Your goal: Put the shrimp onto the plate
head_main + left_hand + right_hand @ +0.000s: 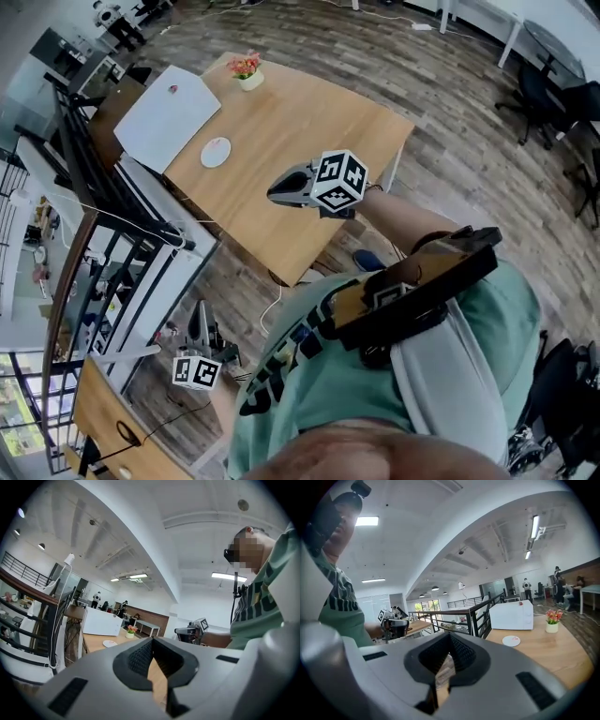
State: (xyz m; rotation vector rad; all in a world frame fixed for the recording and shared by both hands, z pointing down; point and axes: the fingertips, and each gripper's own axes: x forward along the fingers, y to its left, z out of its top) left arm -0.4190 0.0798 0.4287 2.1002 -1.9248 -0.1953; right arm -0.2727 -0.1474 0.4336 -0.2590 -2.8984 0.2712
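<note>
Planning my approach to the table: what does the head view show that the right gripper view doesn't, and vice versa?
Head view only: the right gripper seen from outside with its marker cube, and the person's forearm behind it.
Right gripper view only: its own fingers pressed together with nothing between them, and the ceiling lights.
Both: the wooden table carrying the white box, the plate and the flower pot, plus the left gripper and the black railing.

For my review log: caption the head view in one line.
Person beside wooden table holding plate, flowerpot, white box; left tool and right tool shut, empty.
</note>
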